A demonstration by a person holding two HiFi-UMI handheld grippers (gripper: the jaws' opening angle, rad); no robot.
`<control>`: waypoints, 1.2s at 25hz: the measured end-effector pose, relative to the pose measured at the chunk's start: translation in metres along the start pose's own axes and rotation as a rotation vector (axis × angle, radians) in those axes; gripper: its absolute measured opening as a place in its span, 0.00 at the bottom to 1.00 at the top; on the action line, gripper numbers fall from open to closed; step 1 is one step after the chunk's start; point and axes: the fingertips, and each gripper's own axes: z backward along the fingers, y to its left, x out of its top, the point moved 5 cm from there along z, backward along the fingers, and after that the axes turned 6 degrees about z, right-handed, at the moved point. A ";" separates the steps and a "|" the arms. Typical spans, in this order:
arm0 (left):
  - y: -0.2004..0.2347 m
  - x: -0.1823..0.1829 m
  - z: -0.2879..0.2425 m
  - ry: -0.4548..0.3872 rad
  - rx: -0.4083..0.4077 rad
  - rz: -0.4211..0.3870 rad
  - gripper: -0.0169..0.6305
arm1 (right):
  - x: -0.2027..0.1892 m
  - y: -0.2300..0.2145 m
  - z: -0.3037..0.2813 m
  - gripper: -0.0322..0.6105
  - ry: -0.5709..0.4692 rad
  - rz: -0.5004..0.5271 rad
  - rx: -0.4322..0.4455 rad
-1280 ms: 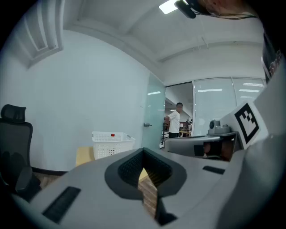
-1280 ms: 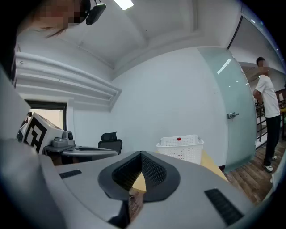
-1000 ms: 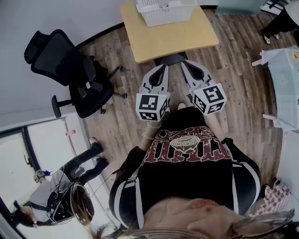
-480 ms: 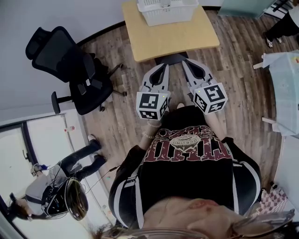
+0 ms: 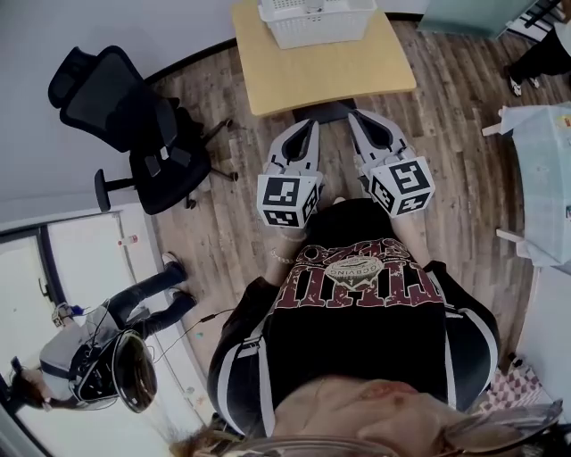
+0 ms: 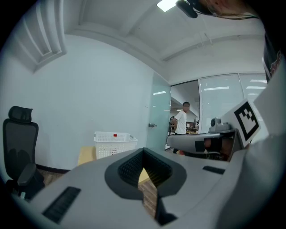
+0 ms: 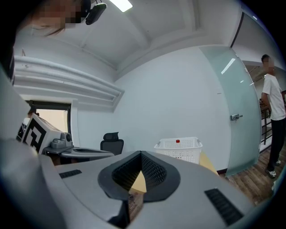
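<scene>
The white mesh basket stands at the far edge of the small wooden worktop, with nothing touching it. Well apart from it on the near side, the left gripper and right gripper are held side by side over the wooden floor, just off the worktop's near edge. In each gripper view the jaws are pressed together at the tips with nothing between them, on the left gripper as on the right gripper. Only worktop and floor show through the gap behind the tips. As I judge it, no handling has begun and all of it is left to do. A small red thing sits in the basket, too small to name. The rest of the contents are hidden behind the mesh wall, and the head view cuts off the basket's far side. A black office chair stands to the left, and a person is far off by the glass door.
</scene>
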 end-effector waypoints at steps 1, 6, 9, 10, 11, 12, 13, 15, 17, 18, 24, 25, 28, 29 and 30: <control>0.000 -0.001 0.001 -0.002 0.006 0.003 0.10 | 0.000 -0.001 0.001 0.08 -0.001 0.001 0.000; 0.005 0.000 0.000 -0.001 0.022 -0.002 0.10 | 0.000 -0.005 -0.004 0.08 -0.009 -0.006 -0.002; 0.012 0.002 -0.007 0.001 0.017 0.002 0.10 | 0.000 -0.007 -0.010 0.08 -0.011 -0.009 -0.006; 0.014 0.003 -0.010 0.002 0.014 0.002 0.10 | 0.001 -0.008 -0.013 0.08 -0.014 -0.013 -0.010; 0.016 0.004 -0.013 0.003 0.010 0.000 0.10 | 0.001 -0.010 -0.015 0.08 -0.018 -0.018 -0.016; 0.018 0.006 -0.016 0.004 0.006 -0.003 0.10 | 0.002 -0.011 -0.018 0.08 -0.022 -0.024 -0.024; 0.021 0.008 -0.019 0.005 0.003 -0.006 0.10 | 0.003 -0.013 -0.022 0.08 -0.025 -0.029 -0.032; 0.028 0.013 -0.026 0.009 -0.009 -0.014 0.10 | 0.005 -0.016 -0.030 0.08 -0.027 -0.038 -0.046; 0.036 0.018 -0.035 0.014 -0.026 -0.020 0.10 | 0.007 -0.019 -0.041 0.08 -0.027 -0.044 -0.056; 0.040 0.020 -0.040 0.017 -0.033 -0.023 0.10 | 0.007 -0.020 -0.046 0.08 -0.025 -0.046 -0.061; 0.072 0.032 -0.070 0.035 -0.086 -0.024 0.10 | 0.009 -0.027 -0.086 0.08 -0.008 -0.051 -0.099; 0.078 0.034 -0.074 0.037 -0.095 -0.024 0.10 | 0.010 -0.028 -0.093 0.08 -0.007 -0.053 -0.106; 0.095 0.040 -0.087 0.044 -0.126 -0.025 0.10 | 0.012 -0.031 -0.112 0.08 -0.009 -0.058 -0.128; 0.100 0.041 -0.092 0.047 -0.136 -0.023 0.10 | 0.012 -0.031 -0.119 0.08 -0.009 -0.060 -0.135; 0.106 0.043 -0.095 0.050 -0.146 -0.021 0.10 | 0.012 -0.032 -0.125 0.08 -0.008 -0.062 -0.142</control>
